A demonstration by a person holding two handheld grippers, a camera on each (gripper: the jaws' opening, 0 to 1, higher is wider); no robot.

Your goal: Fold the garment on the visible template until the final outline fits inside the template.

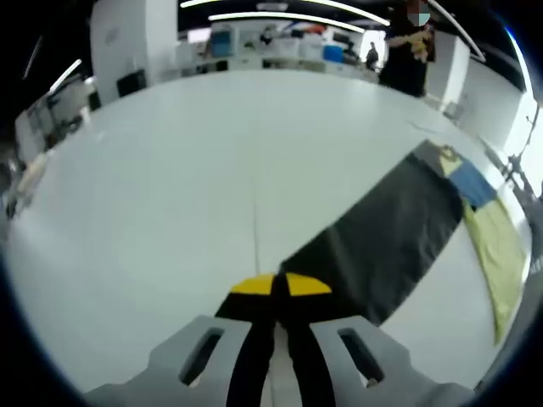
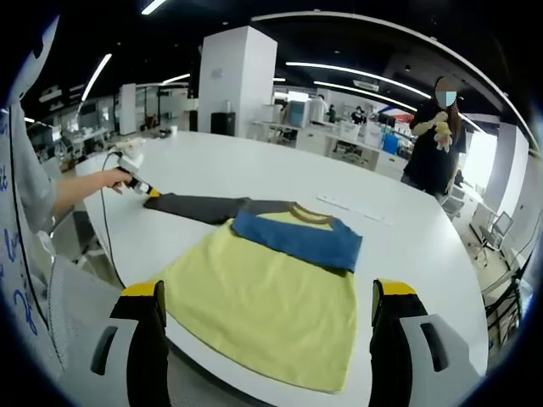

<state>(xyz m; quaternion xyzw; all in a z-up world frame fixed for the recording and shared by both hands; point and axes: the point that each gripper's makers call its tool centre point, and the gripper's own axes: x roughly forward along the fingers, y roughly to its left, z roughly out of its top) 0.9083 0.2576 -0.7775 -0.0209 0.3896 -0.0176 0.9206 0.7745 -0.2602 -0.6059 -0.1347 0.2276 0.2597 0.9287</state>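
The garment is a shirt with a yellow body [image 2: 271,297], a blue chest band [image 2: 297,237] and a dark grey sleeve [image 2: 199,206], spread flat on the white table [image 2: 212,165]. In the left gripper view the sleeve [image 1: 382,242] runs away to the right toward the yellow body [image 1: 501,254]. My left gripper [image 1: 280,287] is shut, its yellow tips pinching the sleeve's end. It shows in the right gripper view too, as the left gripper [image 2: 136,182] in a hand at the sleeve's tip. My right gripper [image 2: 267,292] hovers open, jaws wide apart, over the near hem.
A thin white strip [image 2: 352,208] lies on the table beyond the shirt. A person [image 2: 437,136] stands at the far side holding a plush toy. Desks and shelves [image 2: 339,127] fill the room behind. A seam line [image 1: 254,220] crosses the tabletop.
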